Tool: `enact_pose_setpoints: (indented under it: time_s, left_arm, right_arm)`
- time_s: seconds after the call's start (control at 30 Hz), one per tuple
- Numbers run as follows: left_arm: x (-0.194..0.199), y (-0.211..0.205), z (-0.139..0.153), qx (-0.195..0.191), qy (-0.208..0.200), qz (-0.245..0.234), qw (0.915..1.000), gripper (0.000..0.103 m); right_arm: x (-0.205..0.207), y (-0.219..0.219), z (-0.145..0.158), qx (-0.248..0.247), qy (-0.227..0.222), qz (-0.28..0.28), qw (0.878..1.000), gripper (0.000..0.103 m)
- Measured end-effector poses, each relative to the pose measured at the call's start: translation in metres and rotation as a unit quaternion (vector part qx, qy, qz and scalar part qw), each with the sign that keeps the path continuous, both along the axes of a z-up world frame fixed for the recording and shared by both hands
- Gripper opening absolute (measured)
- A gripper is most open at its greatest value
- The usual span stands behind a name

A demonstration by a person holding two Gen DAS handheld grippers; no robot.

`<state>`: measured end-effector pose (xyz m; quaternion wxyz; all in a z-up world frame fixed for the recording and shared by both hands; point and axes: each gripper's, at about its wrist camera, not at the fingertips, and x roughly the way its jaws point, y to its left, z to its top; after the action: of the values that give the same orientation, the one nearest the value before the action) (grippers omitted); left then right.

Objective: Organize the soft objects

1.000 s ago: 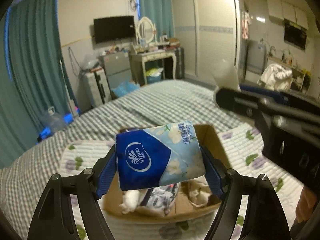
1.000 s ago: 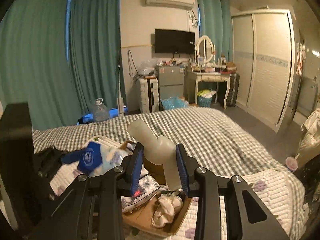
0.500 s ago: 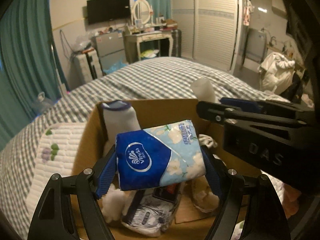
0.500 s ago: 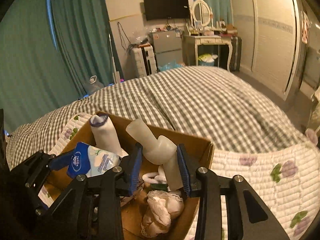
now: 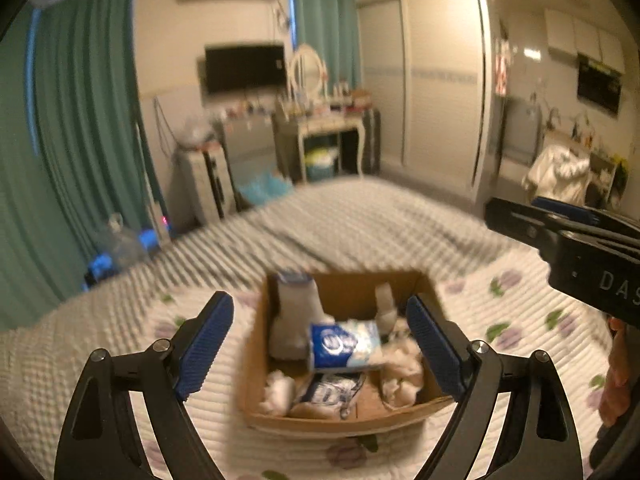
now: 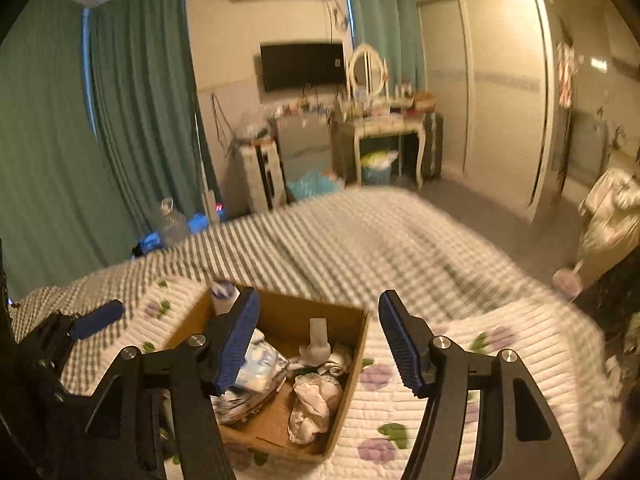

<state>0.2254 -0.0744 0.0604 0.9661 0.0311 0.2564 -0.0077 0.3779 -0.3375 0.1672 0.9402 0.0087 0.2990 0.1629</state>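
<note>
A cardboard box (image 5: pixel 340 426) sits on the quilted bed; it also shows in the right wrist view (image 6: pixel 358 344). In it lie a blue and white tissue pack (image 5: pixel 344 346), a grey sock (image 5: pixel 294 320), a pale sock (image 6: pixel 318 340) and crumpled cloths (image 6: pixel 314 408). My left gripper (image 5: pixel 320 344) is open and empty above the box. My right gripper (image 6: pixel 316 342) is open and empty above the box too. The tissue pack (image 6: pixel 260 364) is partly hidden behind my right gripper's left finger.
The box rests on a white quilt with purple flowers (image 6: pixel 460 364) over a grey checked blanket (image 6: pixel 340 236). The right gripper's body (image 5: pixel 580 256) shows at the right of the left wrist view. A dressing table (image 6: pixel 380 128) and wardrobe (image 6: pixel 500 92) stand beyond the bed.
Both grippers opened and rose away from the box. The tissue pack dropped from the left gripper and the pale sock from the right gripper; both now lie in the box.
</note>
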Motion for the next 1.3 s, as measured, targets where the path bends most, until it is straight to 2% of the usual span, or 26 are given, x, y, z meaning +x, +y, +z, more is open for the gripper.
enact_pose_setpoints:
  time_s: [0.1,0.23,0.3,0.33,0.4,0.47,0.6,0.77,0.87,0.97,1.07,1.13,1.2,1.3]
  left_arm:
    - [-0.04,0.004,0.042,0.003,-0.048,0.005,0.9989,0.09]
    - [-0.093,0.013,0.085,0.008,-0.109,0.007,0.994,0.096]
    - [-0.115,0.019,0.098,0.012,-0.136,0.012,0.9905,0.098]
    - [-0.128,0.023,0.103,0.012,-0.151,0.016,0.9883,0.098]
    - [-0.144,0.032,0.104,0.01,-0.169,0.017,0.9854,0.099]
    - [-0.157,0.04,0.101,0.01,-0.18,0.017,0.9835,0.1]
    - [-0.165,0.044,0.078,0.023,-0.192,0.028,0.9807,0.1]
    - [-0.159,0.05,0.039,0.022,-0.176,0.039,0.9833,0.1]
    - [-0.15,0.05,0.018,0.017,-0.163,0.038,0.9857,0.1]
    - [-0.142,0.047,-0.005,0.028,-0.152,0.043,0.987,0.1]
    - [-0.134,0.051,-0.026,0.009,-0.133,0.038,0.9903,0.1]
    - [-0.13,0.052,-0.037,0.013,-0.125,0.041,0.9913,0.1]
    - [-0.129,0.049,-0.042,0.031,-0.12,0.05,0.991,0.1]
    - [-0.127,0.052,-0.046,0.027,-0.11,0.049,0.9924,0.1]
  right_arm:
    - [-0.04,-0.008,0.051,0.001,-0.042,-0.006,0.999,0.069]
    - [-0.095,-0.016,0.105,0.012,-0.085,-0.006,0.996,0.073]
    - [-0.119,-0.015,0.121,0.008,-0.109,-0.005,0.994,0.087]
    - [-0.132,-0.014,0.127,0.004,-0.123,-0.001,0.992,0.09]
    - [-0.159,-0.011,0.133,-0.007,-0.153,-0.007,0.988,0.103]
    - [-0.179,-0.011,0.132,-0.006,-0.173,-0.014,0.985,0.103]
    - [-0.207,-0.012,0.107,0.012,-0.183,-0.015,0.983,0.103]
    - [-0.211,-0.005,0.056,0.028,-0.173,-0.003,0.985,0.103]
    - [-0.207,0.003,0.025,0.023,-0.173,-0.01,0.985,0.103]
    - [-0.193,0.006,-0.003,0.033,-0.153,-0.018,0.988,0.103]
    - [-0.182,0.008,-0.032,0.032,-0.127,-0.025,0.991,0.103]
    - [-0.176,0.009,-0.049,0.023,-0.112,-0.032,0.993,0.103]
    - [-0.169,0.009,-0.061,0.014,-0.1,-0.037,0.994,0.103]
    - [-0.166,0.007,-0.068,0.009,-0.094,-0.044,0.995,0.103]
